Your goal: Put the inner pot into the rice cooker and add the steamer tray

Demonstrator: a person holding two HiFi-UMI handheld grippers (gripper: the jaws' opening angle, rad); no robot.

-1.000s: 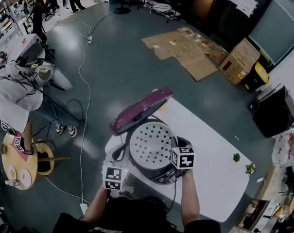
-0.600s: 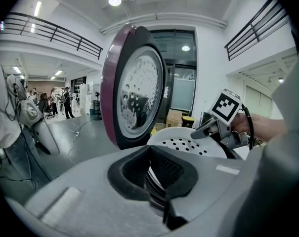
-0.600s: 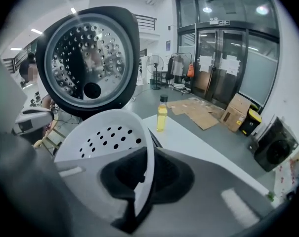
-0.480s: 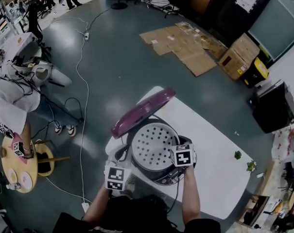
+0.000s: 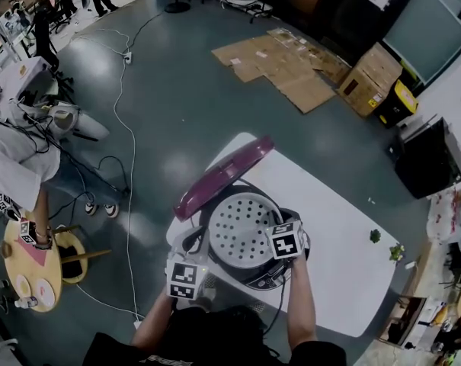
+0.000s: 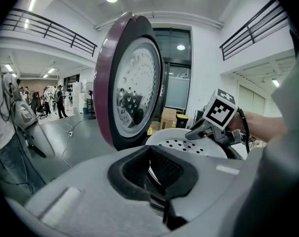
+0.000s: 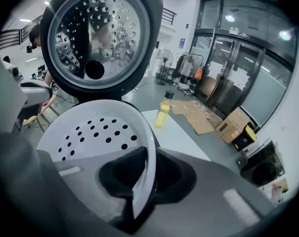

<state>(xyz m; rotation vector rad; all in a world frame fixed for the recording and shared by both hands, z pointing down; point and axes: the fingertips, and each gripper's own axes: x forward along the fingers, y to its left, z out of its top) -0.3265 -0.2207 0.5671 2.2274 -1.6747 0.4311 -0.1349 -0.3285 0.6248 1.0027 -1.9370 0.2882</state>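
The rice cooker [image 5: 260, 280] stands on the white table [image 5: 344, 258] with its maroon lid [image 5: 222, 175] raised. The white perforated steamer tray [image 5: 241, 227] lies in the cooker's mouth and hides the inner pot. My right gripper [image 7: 139, 181] is at the tray's right rim. Its jaws are opening, and the thin white rim stands between them with a gap on each side. My left gripper [image 6: 156, 177] is at the cooker's near-left edge, closed on a thin pale edge of the tray [image 6: 189, 144].
A yellow bottle [image 7: 163, 113] stands on the table beyond the cooker. Small green bits [image 5: 376, 235] lie near the table's right edge. A person [image 5: 17, 158] sits at the left by a round wooden stand [image 5: 32, 258]. Cables and flattened cardboard [image 5: 283, 67] lie on the floor.
My right gripper has sunk a little with the tray's right side, and the tray now sits lower and flatter in the cooker. The left gripper has hardly moved.
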